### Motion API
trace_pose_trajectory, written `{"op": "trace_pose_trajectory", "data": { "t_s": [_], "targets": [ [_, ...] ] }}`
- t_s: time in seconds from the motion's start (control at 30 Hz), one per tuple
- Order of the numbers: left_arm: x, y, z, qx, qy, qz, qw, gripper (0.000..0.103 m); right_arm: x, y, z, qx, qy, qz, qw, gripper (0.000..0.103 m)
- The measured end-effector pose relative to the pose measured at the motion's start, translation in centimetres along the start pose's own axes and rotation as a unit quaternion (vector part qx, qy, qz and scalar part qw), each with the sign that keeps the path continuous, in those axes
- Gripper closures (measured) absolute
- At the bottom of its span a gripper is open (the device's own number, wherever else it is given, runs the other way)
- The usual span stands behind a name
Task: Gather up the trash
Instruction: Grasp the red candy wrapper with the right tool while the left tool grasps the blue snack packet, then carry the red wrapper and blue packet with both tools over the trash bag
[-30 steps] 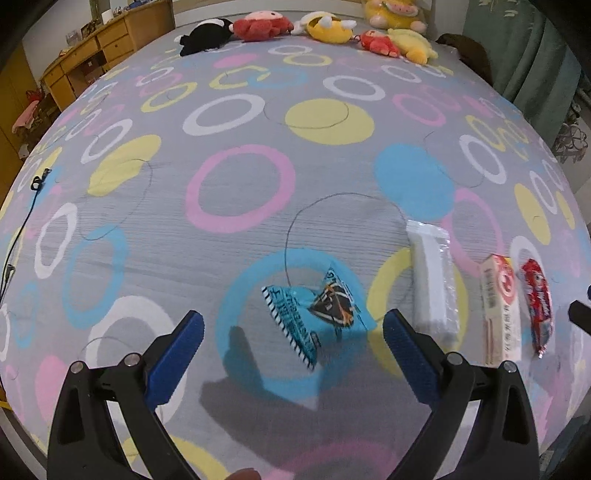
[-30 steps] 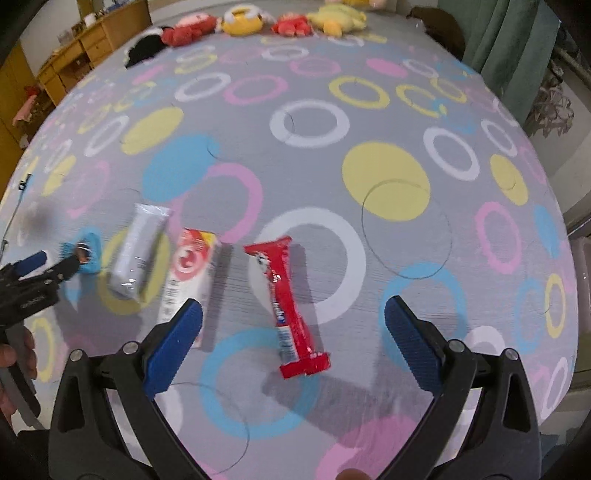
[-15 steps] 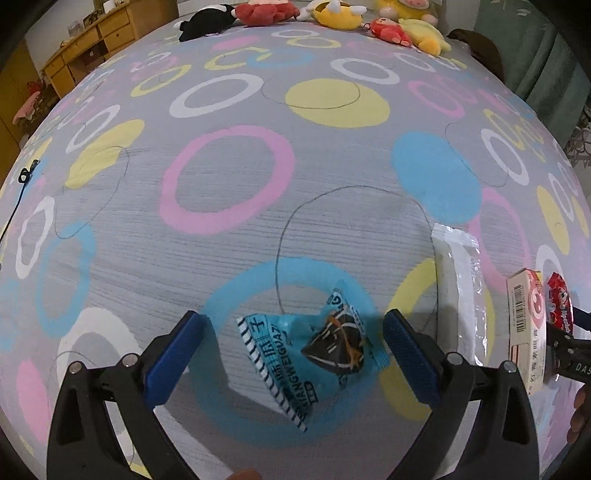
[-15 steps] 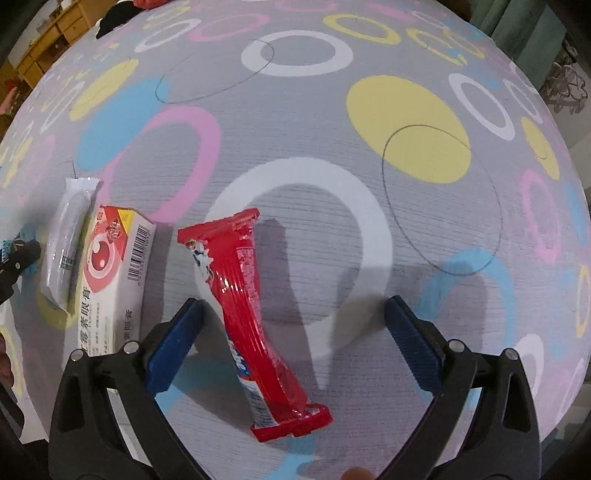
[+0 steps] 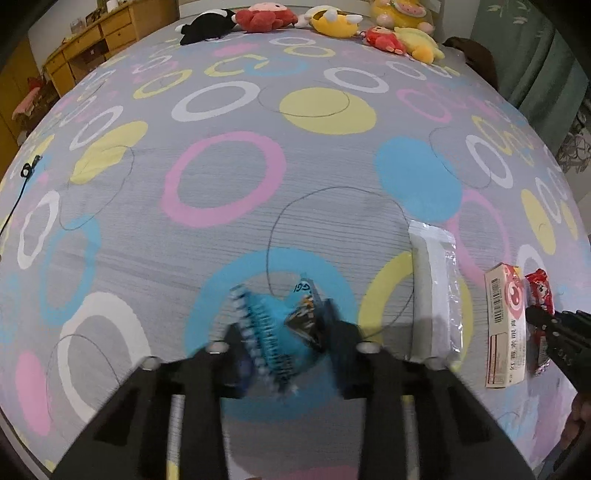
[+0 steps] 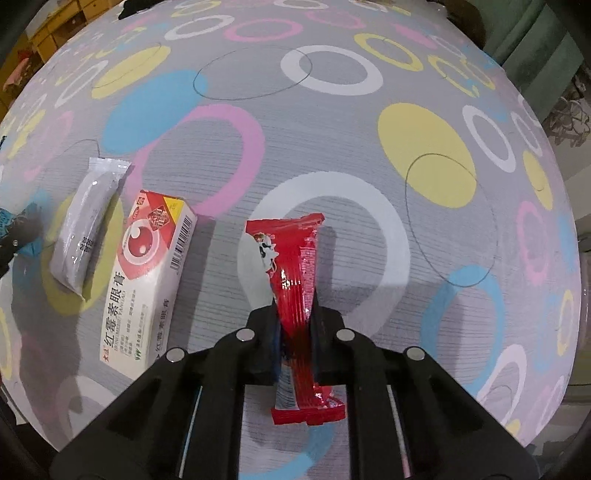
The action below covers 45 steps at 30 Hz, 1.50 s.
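A blue snack packet point(image 5: 273, 325) lies crumpled on the ring-patterned bedspread point(image 5: 229, 236). My left gripper point(image 5: 284, 336) points down at it, its jaws closing, and the pads press the packet from both sides. In the right wrist view a long red wrapper point(image 6: 295, 266) lies on the bedspread. The jaws of my right gripper point(image 6: 295, 336) are closing on its lower half and pinch it. The red wrapper point(image 5: 539, 295) also shows at the right edge of the left wrist view, under the right gripper's black tip.
Between the two grips lie a silver-white packet point(image 6: 86, 229) and a white and red medicine box point(image 6: 147, 280). Plush toys point(image 5: 332, 18) line the bed's far end. A wooden dresser point(image 5: 96, 37) stands far left, a green curtain point(image 5: 535, 55) far right. A black cable point(image 5: 22, 184) lies left.
Both grippers went from wide open to closed, the left on the blue packet, the right on the red wrapper. The right gripper came down closer to the bed. The blue packet is now crumpled.
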<state>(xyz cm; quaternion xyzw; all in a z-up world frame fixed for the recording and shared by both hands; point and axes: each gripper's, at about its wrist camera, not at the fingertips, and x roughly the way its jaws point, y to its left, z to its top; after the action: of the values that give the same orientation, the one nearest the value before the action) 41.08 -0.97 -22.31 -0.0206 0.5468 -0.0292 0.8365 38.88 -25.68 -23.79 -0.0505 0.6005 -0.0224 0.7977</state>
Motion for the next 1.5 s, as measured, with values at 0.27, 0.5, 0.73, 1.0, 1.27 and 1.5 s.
{"op": "trace_pose_trajectory", "data": {
  "t_s": [0.27,0.5,0.73,1.0,1.27,1.5],
  "targets": [
    [-1.3,0.2,-0.1,0.004,-0.004,-0.009,0.9999,0.082,-0.8,-0.7,-0.1,0.01,-0.008,0.002,1.0,0.093],
    [-2.5,0.3,-0.6,0.006,-0.008,-0.012,0.9999,0.082,-2.4,-2.1,-1.1,0.026,-0.019,0.018,0.999,0.093],
    [-5.2,0.1,-0.9,0.013,-0.021,-0.016,0.9996,0.082,-6.0,-2.8,-1.7,0.032,-0.041,0.034,0.998,0.093],
    [-9.9,-0.5,-1.5,0.027,-0.046,-0.018,0.9984,0.082,-10.2,-3.3,-2.7,0.034,-0.07,0.046,0.996,0.093],
    [-14.5,-0.7,-3.0,0.039,-0.07,-0.023,0.9965,0.082,-15.2,-3.3,-4.5,0.033,-0.105,0.06,0.992,0.093],
    [-18.0,-1.0,-5.3,0.051,-0.089,-0.027,0.9944,0.082,-19.3,-3.1,-6.7,0.028,-0.136,0.073,0.988,0.093]
  ]
}}
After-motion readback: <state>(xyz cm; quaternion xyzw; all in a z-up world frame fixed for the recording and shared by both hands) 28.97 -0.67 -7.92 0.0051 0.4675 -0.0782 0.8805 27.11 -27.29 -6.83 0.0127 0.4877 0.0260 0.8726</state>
